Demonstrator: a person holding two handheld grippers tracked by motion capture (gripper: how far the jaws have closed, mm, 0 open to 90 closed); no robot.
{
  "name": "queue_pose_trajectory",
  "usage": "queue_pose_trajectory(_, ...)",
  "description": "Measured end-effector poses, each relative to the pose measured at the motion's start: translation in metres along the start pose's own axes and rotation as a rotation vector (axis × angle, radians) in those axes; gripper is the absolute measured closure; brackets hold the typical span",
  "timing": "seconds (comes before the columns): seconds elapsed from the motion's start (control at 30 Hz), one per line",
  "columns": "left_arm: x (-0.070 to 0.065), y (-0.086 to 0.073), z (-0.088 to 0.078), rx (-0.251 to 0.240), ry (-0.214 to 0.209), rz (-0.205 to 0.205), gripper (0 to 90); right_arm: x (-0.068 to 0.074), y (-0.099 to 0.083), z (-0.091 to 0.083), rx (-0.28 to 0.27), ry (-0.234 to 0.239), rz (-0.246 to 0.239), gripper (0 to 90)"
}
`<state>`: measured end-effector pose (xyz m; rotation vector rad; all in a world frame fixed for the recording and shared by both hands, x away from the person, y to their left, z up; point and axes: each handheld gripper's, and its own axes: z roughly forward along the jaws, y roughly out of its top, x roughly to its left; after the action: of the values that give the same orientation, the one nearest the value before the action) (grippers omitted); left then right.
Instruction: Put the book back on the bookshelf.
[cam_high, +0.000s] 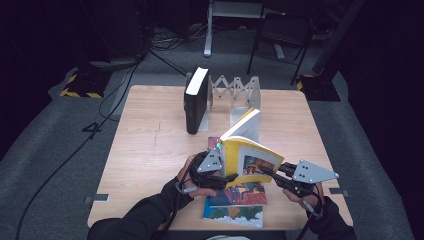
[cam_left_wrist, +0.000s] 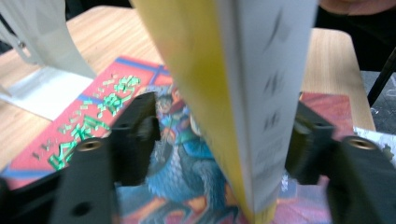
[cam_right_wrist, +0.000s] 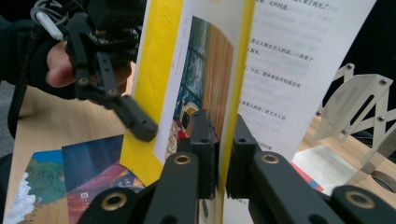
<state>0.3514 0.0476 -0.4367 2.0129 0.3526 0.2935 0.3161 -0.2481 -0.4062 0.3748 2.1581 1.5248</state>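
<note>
A yellow paperback (cam_high: 247, 160) is held open above the front of the wooden table (cam_high: 150, 150), with its pages fanned upward. My right gripper (cam_high: 267, 172) comes in from the right. In the right gripper view it (cam_right_wrist: 223, 149) is shut on the lower edge of the book's illustrated yellow cover (cam_right_wrist: 159, 70). My left gripper (cam_high: 226, 167) is at the book's left side. In the left gripper view its jaws (cam_left_wrist: 222, 140) straddle the cover and page block (cam_left_wrist: 233, 93); the left pad stands clear of the cover. One of its fingertips (cam_right_wrist: 140, 123) lies by the cover.
Flat under the held book lie a red book with green lettering (cam_left_wrist: 93, 121) and two blue picture books (cam_high: 235, 210) by the front edge. A thick black book (cam_high: 196, 100) stands upright against a metal folding bookend (cam_high: 235, 90) at the back.
</note>
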Motion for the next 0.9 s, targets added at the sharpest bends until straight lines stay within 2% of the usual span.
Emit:
queue_pose_trajectory(0.03, -0.001, 0.001, 0.001, -0.002, 0.003, -0.001, 44.9, -0.001, -0.001, 0.0, 0.008, -0.004, -0.003, 81.8)
queue_pose_trajectory(0.07, 0.0, 0.002, 0.003, 0.009, 0.017, 0.01, 45.1, -0.002, -0.003, 0.0, 0.011, -0.002, -0.002, 81.6)
queue_pose_trajectory(0.17, 0.0, 0.002, 0.003, 0.01, 0.011, 0.023, 51.8, -0.006, -0.007, 0.0, 0.028, -0.031, -0.004, 76.9)
queue_pose_trajectory(0.2, -0.001, 0.003, 0.003, 0.012, 0.008, 0.025, 55.8, -0.008, -0.008, 0.0, 0.032, -0.052, -0.007, 68.9)
queue_pose_trajectory(0.23, -0.002, 0.003, 0.002, 0.023, 0.019, 0.051, 60.3, -0.009, -0.009, 0.0, 0.038, -0.082, 0.0, 60.5)
queue_pose_trajectory(0.3, -0.003, 0.004, 0.002, 0.032, 0.027, 0.073, 67.2, -0.014, -0.01, 0.001, 0.048, -0.154, 0.02, 48.1)
queue_pose_trajectory(0.33, -0.003, 0.004, 0.002, 0.032, 0.027, 0.073, 67.8, -0.014, -0.01, 0.001, 0.048, -0.154, 0.02, 48.1)
queue_pose_trajectory(0.4, -0.003, 0.004, 0.001, 0.033, 0.017, 0.076, 68.5, -0.019, -0.013, 0.001, 0.058, -0.223, 0.057, 40.7)
queue_pose_trajectory(0.5, -0.003, 0.004, -0.001, 0.039, 0.003, 0.095, 69.9, -0.023, -0.016, 0.005, 0.078, -0.26, 0.088, 36.9)
queue_pose_trajectory(0.6, -0.005, 0.004, -0.003, 0.043, -0.012, 0.116, 70.6, -0.023, -0.017, 0.007, 0.083, -0.253, 0.089, 35.2)
queue_pose_trajectory(0.67, -0.005, 0.003, -0.004, 0.048, -0.02, 0.125, 71.3, -0.022, -0.018, 0.012, 0.091, -0.227, 0.088, 32.6)
queue_pose_trajectory(0.83, -0.003, 0.0, -0.007, 0.034, -0.039, 0.114, 71.7, -0.018, -0.019, 0.02, 0.101, -0.173, 0.081, 31.8)
queue_pose_trajectory(0.9, -0.003, -0.002, -0.007, 0.014, -0.04, 0.103, 71.4, -0.015, -0.019, 0.024, 0.108, -0.153, 0.076, 35.0)
